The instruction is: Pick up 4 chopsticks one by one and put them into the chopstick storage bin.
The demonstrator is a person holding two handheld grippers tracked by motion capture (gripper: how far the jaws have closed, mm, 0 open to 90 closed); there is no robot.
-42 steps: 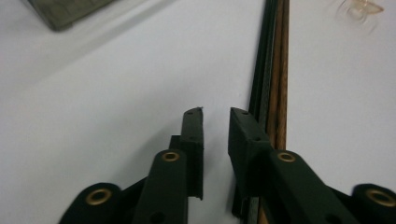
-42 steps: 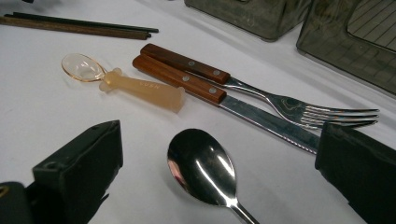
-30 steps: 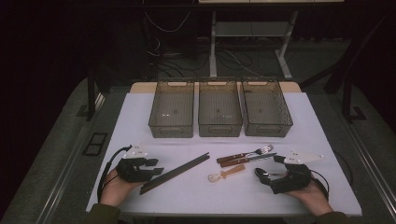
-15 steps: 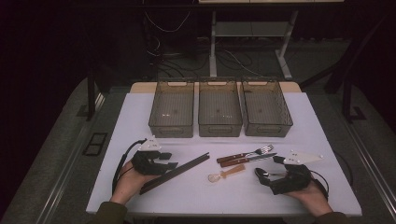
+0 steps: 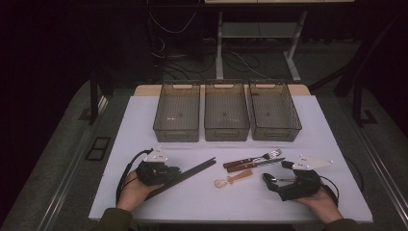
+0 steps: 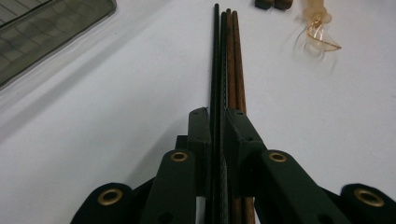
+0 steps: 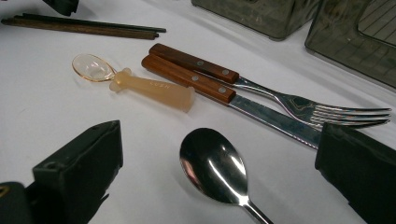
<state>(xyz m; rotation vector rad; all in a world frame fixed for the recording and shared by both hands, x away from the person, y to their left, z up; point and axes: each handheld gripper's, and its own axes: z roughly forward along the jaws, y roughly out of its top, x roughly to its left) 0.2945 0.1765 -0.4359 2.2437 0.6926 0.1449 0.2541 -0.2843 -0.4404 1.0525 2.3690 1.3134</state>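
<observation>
A white desk (image 5: 144,120) is seen from above, with three clear bins (image 5: 226,111) lined up side by side along its far edge. Near the front, cutlery is laid out on the desk.

The left tool (image 5: 161,172) is held at the front left by the person's left hand (image 5: 132,190). Its jaws have just been closing, and in the left gripper view they are pressed onto the near ends of the chopsticks (image 6: 223,70). The bundle, two black sticks and two brown ones lying side by side, is stretched flat on the desk, pointing away from the tool toward the middle. The black sticks are clearly caught between the pads; the brown pair runs just beside the right pad, and it cannot be told whether they are pinched as well.

The right tool (image 7: 219,172) is rested at the front right with its jaws spread wide. A metal spoon (image 7: 215,169) lies between them untouched. Just beyond it a knife (image 7: 219,91) and a fork (image 7: 261,88), both with wooden handles, lie side by side, and a small clear plastic spoon (image 7: 140,84) lies near their handles.

The step in hand is judged to be picking up the chopsticks. For it to be done well, the grip should be checked first so that all the sticks are held. The lift should be slow and level, since a long bundle gripped at one end is likely to droop or fan apart. The far tips should be kept clear of the plastic spoon.
</observation>
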